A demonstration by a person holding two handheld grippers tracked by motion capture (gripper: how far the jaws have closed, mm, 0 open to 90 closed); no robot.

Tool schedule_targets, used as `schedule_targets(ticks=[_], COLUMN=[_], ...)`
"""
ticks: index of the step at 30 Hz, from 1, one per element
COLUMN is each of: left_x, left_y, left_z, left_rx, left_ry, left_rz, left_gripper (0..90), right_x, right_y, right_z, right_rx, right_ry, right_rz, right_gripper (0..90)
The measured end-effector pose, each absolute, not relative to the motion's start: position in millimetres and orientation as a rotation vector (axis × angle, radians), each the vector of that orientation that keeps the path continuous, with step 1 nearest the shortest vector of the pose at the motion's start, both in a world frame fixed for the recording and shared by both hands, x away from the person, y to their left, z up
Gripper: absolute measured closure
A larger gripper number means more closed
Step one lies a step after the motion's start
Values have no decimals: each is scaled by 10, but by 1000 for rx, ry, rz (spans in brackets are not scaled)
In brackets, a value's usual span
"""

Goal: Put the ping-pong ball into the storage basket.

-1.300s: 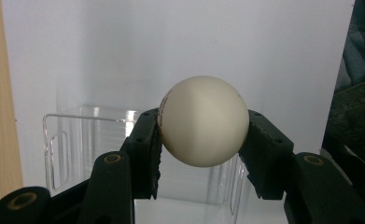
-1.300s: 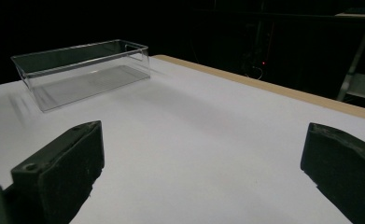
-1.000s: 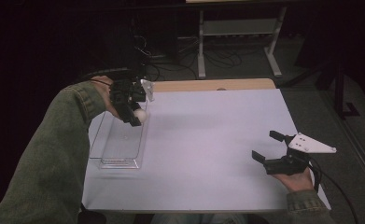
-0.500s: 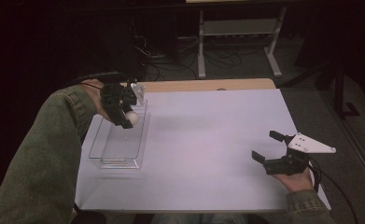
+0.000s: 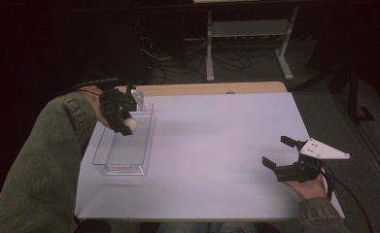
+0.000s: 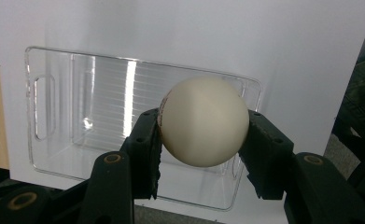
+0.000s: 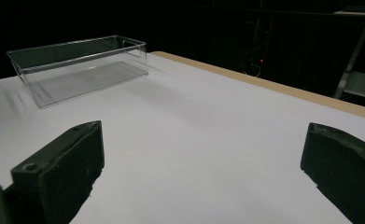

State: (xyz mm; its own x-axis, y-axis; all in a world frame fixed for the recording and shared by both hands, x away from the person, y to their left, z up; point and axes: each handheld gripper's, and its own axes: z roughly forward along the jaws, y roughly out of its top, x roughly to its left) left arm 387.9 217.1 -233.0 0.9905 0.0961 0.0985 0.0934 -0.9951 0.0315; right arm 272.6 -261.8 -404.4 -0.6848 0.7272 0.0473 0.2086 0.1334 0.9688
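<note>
Held above the clear bin [image 6: 124, 135] on the desk [image 5: 216, 145], the left gripper [image 5: 121, 114] pinches a white ball [image 6: 202, 121] between its fingers, likely needing only release, while the right gripper [image 5: 285, 155] idles wide open and empty.

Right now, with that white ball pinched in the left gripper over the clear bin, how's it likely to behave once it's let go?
The white ball looks smooth and fully round, so it will probably roll once released. The clear bin below has raised walls, which should stop it. The left gripper grips it only at its sides, so it could slip.
</note>
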Motion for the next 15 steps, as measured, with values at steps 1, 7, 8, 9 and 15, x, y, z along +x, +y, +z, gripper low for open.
schedule_targets(ticks=[1, 7, 8, 9, 15], left_x=[3879, 3882, 3878, 3883, 3892], left_y=[2181, 2237, 2243, 2245, 2251], left_z=[-2341, -2387, -2398, -2405, -2487], left_rx=[3103, 3099, 3097, 3097, 3087], left_ry=[152, 154, 164, 153, 150], left_rz=[155, 165, 163, 163, 153], left_gripper=[510, 509, 509, 509, 509], right_x=[2726, 2727, 2728, 2729, 2729], right_y=[-2618, -2617, -2617, -2617, -2617], right_z=[-4044, -4046, -4046, -4045, -4047], right_rx=[898, 902, 900, 898, 900], right_ry=[1979, 1984, 1983, 1982, 1986], right_rz=[1576, 1571, 1571, 1572, 1570], right_gripper=[0, 0, 0, 0, 0])
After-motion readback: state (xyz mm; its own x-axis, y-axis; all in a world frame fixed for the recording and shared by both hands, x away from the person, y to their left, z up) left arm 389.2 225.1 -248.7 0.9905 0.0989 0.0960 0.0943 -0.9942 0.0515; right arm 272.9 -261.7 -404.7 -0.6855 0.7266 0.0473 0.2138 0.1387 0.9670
